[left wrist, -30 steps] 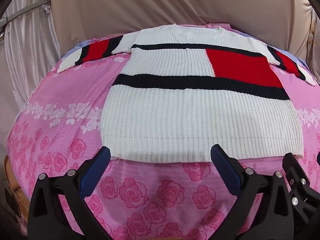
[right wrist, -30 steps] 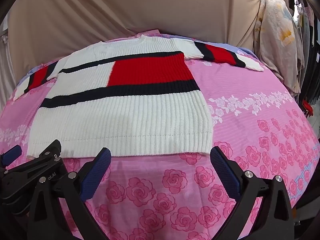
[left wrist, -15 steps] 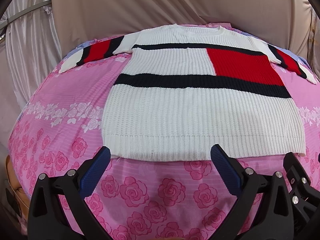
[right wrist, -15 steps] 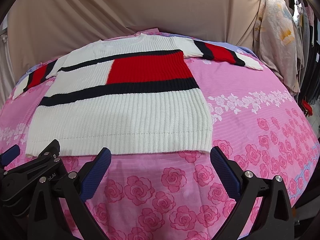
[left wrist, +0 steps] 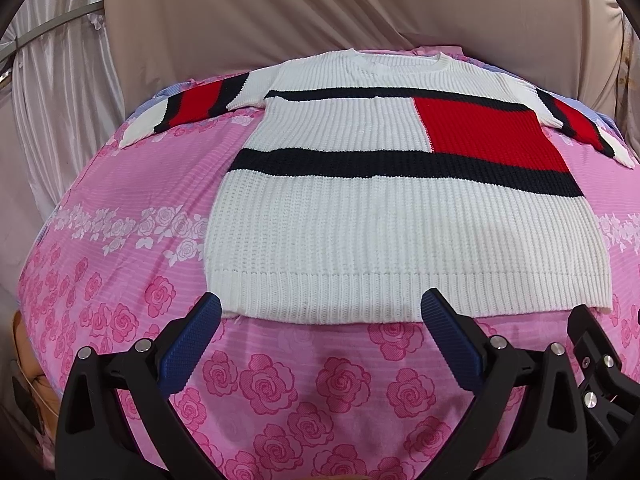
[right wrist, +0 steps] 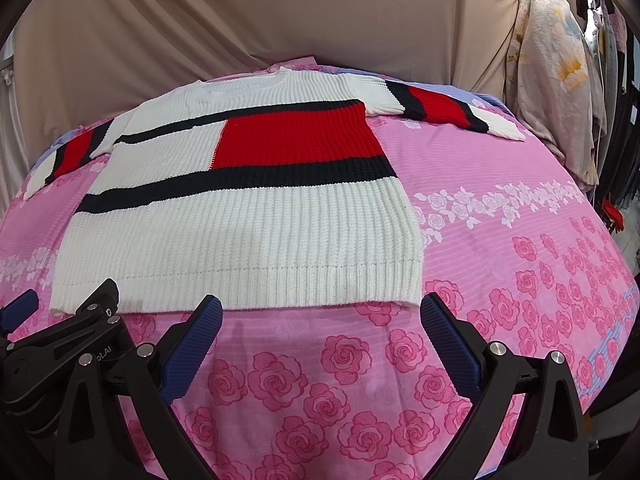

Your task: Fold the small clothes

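— Where's the sweater (left wrist: 360,216) right now?

— Spread flat on the bed, on the pink rose-print sheet (left wrist: 120,264). It's face up, neck at the far end against the beige drape (left wrist: 320,8), ribbed hem toward the near edge. Both sleeves are stretched out to the sides, each with a red band between dark stripes.

— And the pattern on the body?

— Mostly white rib knit, two dark bars running across, and a red block between them on the right half of the chest.

— What are the two grippers doing?

— Both hang just off the near edge of the bed, low over the sheet. The left gripper (left wrist: 320,320) sits in front of the left part of the hem, its jaws spread wide with nothing between them, blue fingertips (left wrist: 208,312) just short of the knit. The right gripper (right wrist: 320,320) is the same before the right part of the hem: jaws wide apart, holding nothing, its right tip close to the sweater's near right corner.

— Are they close together?

— Side by side. From each camera you can see the other one's black frame at the edge.

— Anything else around?

— Pale clothes (right wrist: 552,80) hanging on the far right, and a shiny grey curtain (left wrist: 52,92) on the far left.
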Available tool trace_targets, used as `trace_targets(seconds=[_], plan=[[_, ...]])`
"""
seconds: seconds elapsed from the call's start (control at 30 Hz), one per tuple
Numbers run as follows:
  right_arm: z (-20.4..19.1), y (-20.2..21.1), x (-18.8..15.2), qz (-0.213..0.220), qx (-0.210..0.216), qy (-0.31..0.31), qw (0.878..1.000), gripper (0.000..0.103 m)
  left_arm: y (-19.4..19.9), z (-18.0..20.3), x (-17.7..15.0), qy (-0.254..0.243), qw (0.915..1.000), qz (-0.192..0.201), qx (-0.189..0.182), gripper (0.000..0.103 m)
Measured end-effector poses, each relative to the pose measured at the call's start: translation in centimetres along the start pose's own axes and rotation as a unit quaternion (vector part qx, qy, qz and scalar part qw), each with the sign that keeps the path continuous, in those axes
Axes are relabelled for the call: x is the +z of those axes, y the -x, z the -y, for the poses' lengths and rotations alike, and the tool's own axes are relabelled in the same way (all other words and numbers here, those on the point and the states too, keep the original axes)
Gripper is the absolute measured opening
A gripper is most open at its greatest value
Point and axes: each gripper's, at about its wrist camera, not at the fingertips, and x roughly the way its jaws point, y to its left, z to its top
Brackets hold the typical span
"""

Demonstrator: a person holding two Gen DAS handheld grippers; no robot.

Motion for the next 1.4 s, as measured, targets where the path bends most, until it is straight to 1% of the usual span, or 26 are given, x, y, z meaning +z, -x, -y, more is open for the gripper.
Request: trace_targets(seconds=[1.4], plan=[[0.10, -0.17, 0.08, -0.002, -0.003, 0.002, 1.000, 0.098, 0.01, -0.24, -0.05, -0.003, 1.0000, 0.003, 0.007, 0.097]])
